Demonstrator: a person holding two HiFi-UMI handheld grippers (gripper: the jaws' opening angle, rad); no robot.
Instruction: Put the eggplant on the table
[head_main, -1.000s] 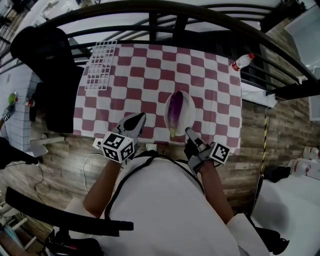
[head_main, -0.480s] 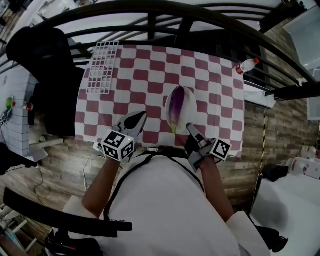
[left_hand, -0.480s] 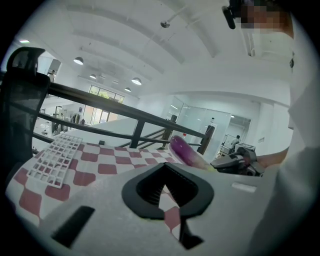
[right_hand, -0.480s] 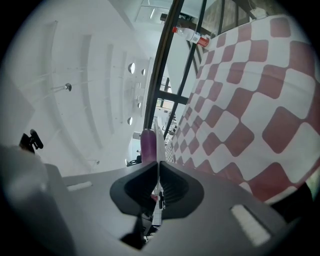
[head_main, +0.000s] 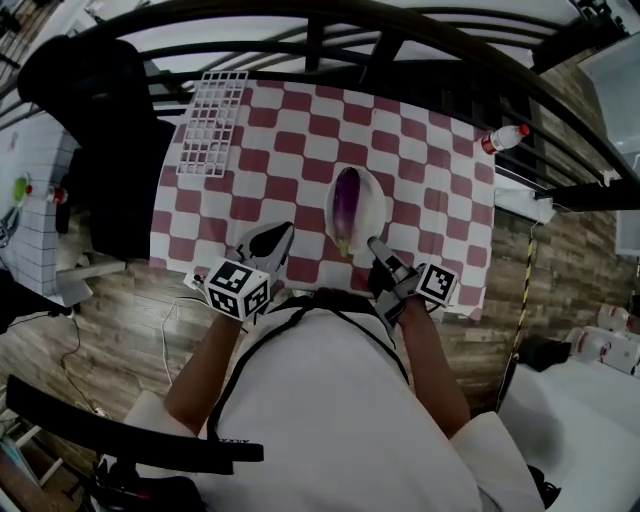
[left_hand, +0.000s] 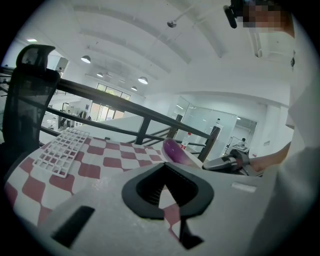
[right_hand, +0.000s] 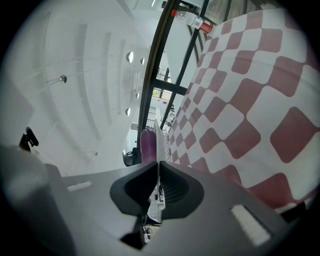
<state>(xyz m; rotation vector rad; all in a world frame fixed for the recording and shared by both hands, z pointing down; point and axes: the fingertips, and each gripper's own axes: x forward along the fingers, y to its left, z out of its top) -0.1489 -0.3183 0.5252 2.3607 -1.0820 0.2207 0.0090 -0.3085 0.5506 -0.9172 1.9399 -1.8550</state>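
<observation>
A purple eggplant (head_main: 346, 205) lies on a white oval plate (head_main: 373, 203) over the near middle of the checkered table (head_main: 290, 165). My right gripper (head_main: 377, 244) is shut on the plate's near rim. In the right gripper view the thin plate edge (right_hand: 159, 142) runs between the pads, with the eggplant (right_hand: 148, 145) just beyond. My left gripper (head_main: 270, 244) is shut and empty, to the left of the plate above the table's front edge. The left gripper view shows the eggplant (left_hand: 172, 150) and the right gripper (left_hand: 225, 162) off to its right.
A white wire grid (head_main: 210, 125) lies at the table's far left corner. A plastic bottle (head_main: 505, 138) with a red cap is at the far right corner. A black chair (head_main: 90, 110) stands to the left, and a black railing (head_main: 400, 30) runs behind the table.
The plate with the eggplant has shifted a little farther onto the table with my right gripper. My left gripper has edged forward too.
</observation>
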